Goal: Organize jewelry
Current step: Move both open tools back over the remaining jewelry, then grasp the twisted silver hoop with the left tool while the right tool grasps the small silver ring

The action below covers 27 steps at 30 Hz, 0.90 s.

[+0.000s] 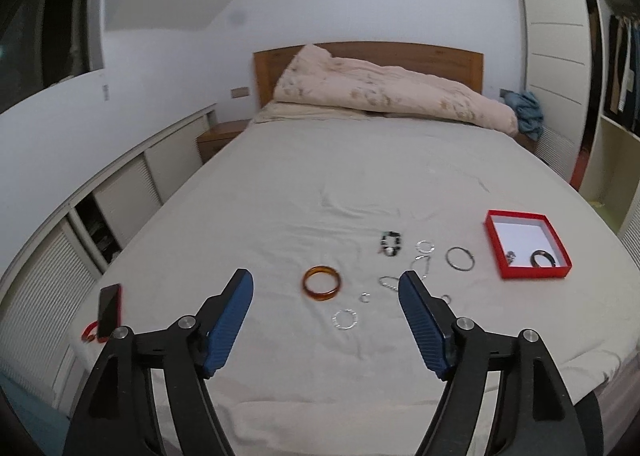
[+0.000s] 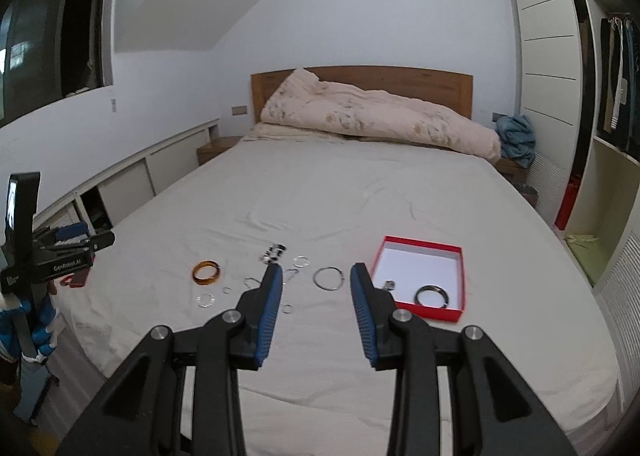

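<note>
Both the left gripper [image 1: 326,288] and right gripper [image 2: 316,282] are held apart and empty above the bed [image 1: 360,184]; bangles [image 1: 322,283] lie scattered beside the red box [image 1: 527,271]; another piece must be picked next

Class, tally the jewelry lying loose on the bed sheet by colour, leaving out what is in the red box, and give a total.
Amber bangle: 1
Black beaded bracelet: 1
Silver pieces: 7, though the smallest are hard to make out
Total: 9
</note>
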### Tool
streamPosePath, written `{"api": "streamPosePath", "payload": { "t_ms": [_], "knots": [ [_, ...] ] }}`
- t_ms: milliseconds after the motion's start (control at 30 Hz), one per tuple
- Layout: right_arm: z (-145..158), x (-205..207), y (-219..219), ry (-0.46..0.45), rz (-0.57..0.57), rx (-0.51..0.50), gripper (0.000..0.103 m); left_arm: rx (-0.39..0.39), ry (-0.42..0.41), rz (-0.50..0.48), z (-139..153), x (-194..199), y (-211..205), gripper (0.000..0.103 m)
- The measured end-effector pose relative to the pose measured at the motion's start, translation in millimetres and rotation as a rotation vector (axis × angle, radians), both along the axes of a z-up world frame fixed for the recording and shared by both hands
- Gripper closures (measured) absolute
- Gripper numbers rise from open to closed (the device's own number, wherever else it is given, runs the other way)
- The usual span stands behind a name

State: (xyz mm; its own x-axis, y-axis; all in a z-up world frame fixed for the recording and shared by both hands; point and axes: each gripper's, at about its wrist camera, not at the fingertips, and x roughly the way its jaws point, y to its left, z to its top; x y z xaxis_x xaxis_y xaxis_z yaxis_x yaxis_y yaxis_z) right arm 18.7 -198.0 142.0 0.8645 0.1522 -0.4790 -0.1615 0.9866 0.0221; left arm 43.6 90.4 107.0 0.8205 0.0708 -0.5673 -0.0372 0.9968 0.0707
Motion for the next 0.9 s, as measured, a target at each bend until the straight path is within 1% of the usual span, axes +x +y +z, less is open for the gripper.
{"api": "streamPosePath", "payload": {
  "t_ms": [67,200,433,633,900],
  "knots": [
    [-0.4,0.0,7.3,-0.004,0.012,-0.002,0.069,-0.002,-0.001,0.013,-2.6,-4.6,6.5,0.023],
    [-6.1,0.1,17.4,-0.001,0.033,-0.008,0.069,-0.017,0.015,0.029,-16.2,-6.8,16.2,0.023],
    [-35.4,20.2,23.1,0.052,0.044,0.007,0.067,-0.044,0.080,0.048,-60.2,10.3,17.2,0.023],
    [-77.8,55.9,31.3,0.129,0.065,0.011,0.067,-0.048,0.135,0.051,-105.0,32.0,16.0,0.023],
    [-159.3,122.2,55.0,0.295,0.129,0.003,0.067,-0.040,0.247,0.051,-171.1,78.0,5.0,0.023]
  ]
}}
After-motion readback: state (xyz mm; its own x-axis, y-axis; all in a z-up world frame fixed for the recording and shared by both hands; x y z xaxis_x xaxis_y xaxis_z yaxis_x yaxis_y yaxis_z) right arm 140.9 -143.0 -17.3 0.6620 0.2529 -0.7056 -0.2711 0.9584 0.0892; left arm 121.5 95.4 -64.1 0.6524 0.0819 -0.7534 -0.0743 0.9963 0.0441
